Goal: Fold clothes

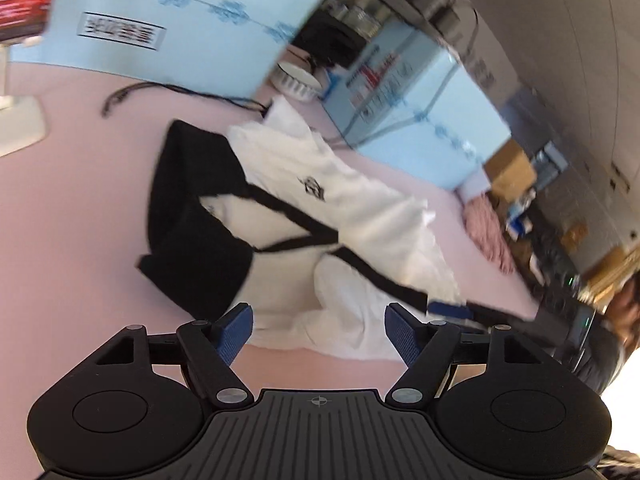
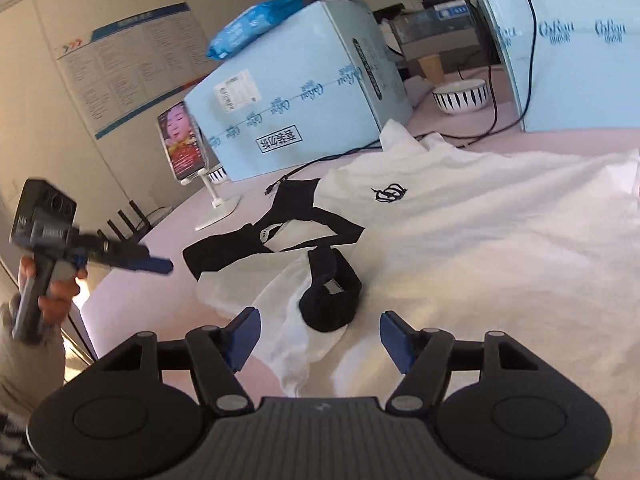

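A white T-shirt (image 1: 360,200) with black sleeves and trim lies crumpled on the pink table (image 1: 80,220). Its small black logo (image 2: 390,194) faces up and the black collar (image 2: 332,292) is curled over. My left gripper (image 1: 320,332) hovers open above the shirt's near edge, with nothing between its blue pads (image 1: 236,332). My right gripper (image 2: 320,336) is open too, just short of the collar, with white cloth lying under it. In the right wrist view the left gripper (image 2: 160,266) hangs off the table's left side, held by a hand. The right gripper's blue finger (image 1: 448,308) shows at the shirt's right edge.
Light blue boxes (image 2: 304,92) stand along the far side of the table, with a black cable (image 1: 168,90) in front of them. A phone on a white stand (image 2: 184,148) and a striped bowl (image 2: 460,94) are near them. A pink cloth (image 1: 488,232) lies at the table's right end.
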Action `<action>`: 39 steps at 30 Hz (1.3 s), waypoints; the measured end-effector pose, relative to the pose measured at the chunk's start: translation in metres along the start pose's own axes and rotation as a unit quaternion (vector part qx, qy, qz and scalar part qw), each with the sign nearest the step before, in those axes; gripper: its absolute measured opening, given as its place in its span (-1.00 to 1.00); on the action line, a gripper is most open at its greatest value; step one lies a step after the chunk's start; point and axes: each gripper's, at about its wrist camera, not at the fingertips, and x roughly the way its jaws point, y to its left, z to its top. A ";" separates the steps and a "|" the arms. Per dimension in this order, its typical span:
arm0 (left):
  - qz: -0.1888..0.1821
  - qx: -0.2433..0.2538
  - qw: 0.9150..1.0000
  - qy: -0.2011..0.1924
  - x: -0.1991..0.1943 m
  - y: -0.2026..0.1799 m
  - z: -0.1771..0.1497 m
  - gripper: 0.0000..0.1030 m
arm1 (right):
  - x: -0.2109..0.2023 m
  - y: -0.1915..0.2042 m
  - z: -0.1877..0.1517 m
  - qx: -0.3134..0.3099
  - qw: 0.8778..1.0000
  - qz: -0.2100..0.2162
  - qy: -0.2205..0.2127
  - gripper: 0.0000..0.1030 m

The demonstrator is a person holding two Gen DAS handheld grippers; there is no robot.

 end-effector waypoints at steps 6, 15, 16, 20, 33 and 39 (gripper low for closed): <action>0.016 0.055 0.998 -0.004 0.036 -0.008 -0.002 -0.08 | 0.021 0.004 0.006 -0.002 1.000 -0.015 -0.010 -0.77; -0.012 -0.128 0.992 0.021 0.024 0.061 0.016 -0.66 | 0.032 -0.021 0.002 0.042 0.999 -0.035 0.002 -0.59; -0.004 -0.149 0.989 0.019 0.020 0.071 0.017 -0.48 | 0.025 -0.017 0.001 0.028 0.999 -0.038 -0.010 -0.39; -0.028 -0.183 0.982 -0.025 -0.011 0.084 0.012 0.46 | -0.025 -0.011 -0.004 0.001 0.996 -0.030 -0.084 0.43; -0.032 -0.323 0.945 -0.032 -0.008 0.091 -0.034 0.61 | -0.160 -0.054 -0.124 0.379 0.915 -0.070 -0.123 0.48; 0.025 -0.295 0.953 -0.067 0.019 0.082 -0.006 0.58 | -0.131 -0.048 -0.113 0.347 0.906 -0.142 -0.196 0.46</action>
